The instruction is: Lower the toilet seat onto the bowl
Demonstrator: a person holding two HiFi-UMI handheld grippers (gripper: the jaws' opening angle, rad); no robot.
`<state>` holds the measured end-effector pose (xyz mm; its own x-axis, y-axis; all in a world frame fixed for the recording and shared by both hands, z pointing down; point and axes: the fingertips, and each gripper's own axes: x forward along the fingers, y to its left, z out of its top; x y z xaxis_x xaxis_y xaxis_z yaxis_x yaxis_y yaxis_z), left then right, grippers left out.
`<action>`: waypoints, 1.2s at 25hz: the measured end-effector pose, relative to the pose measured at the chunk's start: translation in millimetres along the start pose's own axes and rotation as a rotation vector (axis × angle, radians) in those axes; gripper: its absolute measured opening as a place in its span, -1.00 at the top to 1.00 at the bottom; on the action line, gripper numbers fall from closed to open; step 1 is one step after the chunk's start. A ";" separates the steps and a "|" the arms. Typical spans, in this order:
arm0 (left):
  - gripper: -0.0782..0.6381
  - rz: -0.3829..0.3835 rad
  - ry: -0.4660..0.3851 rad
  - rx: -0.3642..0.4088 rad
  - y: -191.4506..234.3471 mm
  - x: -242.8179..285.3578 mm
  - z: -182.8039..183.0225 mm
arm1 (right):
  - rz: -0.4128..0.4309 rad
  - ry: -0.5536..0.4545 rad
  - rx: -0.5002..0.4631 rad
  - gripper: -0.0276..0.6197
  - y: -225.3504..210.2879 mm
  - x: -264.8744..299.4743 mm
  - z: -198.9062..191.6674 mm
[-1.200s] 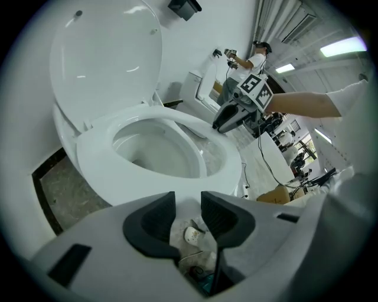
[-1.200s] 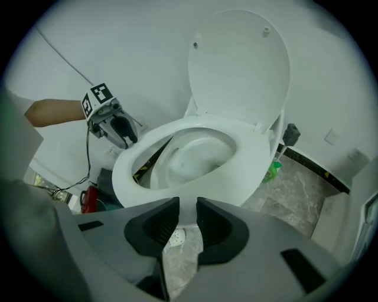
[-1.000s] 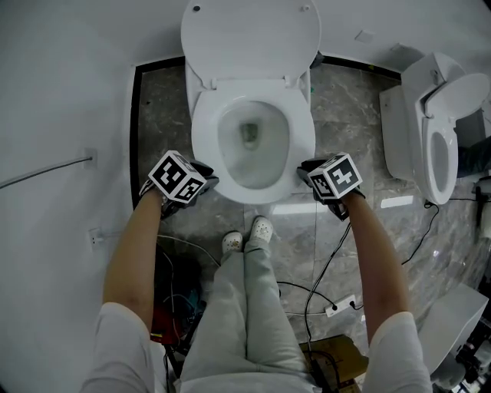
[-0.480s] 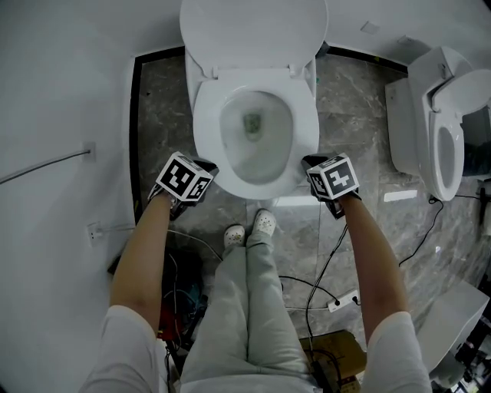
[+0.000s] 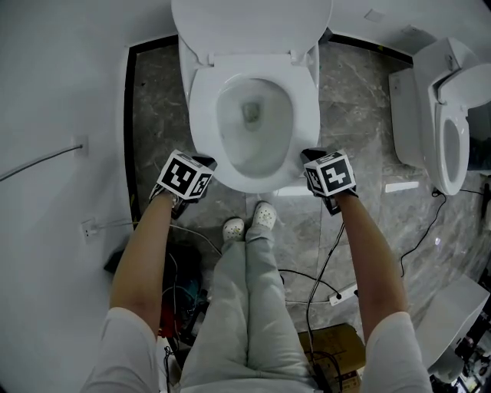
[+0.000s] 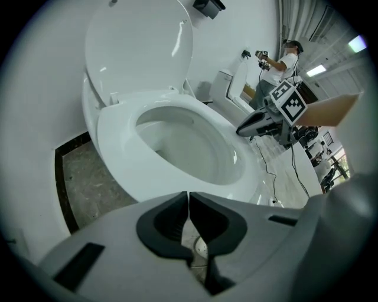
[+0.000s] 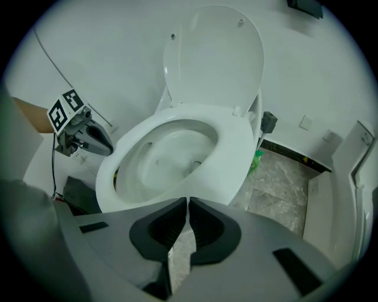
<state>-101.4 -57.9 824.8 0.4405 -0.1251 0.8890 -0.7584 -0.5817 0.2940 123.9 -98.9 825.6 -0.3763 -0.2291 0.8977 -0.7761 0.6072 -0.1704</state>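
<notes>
Closing on nothing, the jaws of our left gripper and right gripper now sit pressed together, and both have sunk lower than a second ago, flanking the front of the toilet seat. That seat lies flat on the bowl, so we judge the lowering done. Beyond it the lid stands upright. No brand or writing is readable, only patterns on the marker cubes.

Seat lies on bowl; lid stands raised behind it. Left gripper and right gripper flank the bowl front. Second toilet stands right. Cables apparently trail near the feet.
</notes>
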 end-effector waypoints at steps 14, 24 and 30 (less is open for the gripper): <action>0.74 0.095 0.052 -0.121 9.6 29.0 -11.4 | -0.086 0.067 0.123 0.79 -7.6 27.4 -12.8; 0.75 0.095 0.042 -0.140 14.6 36.7 -12.9 | -0.131 0.049 0.108 0.81 -8.9 34.8 -17.1; 0.76 0.114 0.044 -0.094 12.1 35.6 -12.8 | -0.162 0.048 -0.009 0.83 -2.7 32.1 -17.9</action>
<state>-101.1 -59.0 864.5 0.3294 -0.1494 0.9323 -0.8447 -0.4878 0.2203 123.0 -94.3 862.3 -0.2216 -0.2879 0.9317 -0.8202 0.5718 -0.0183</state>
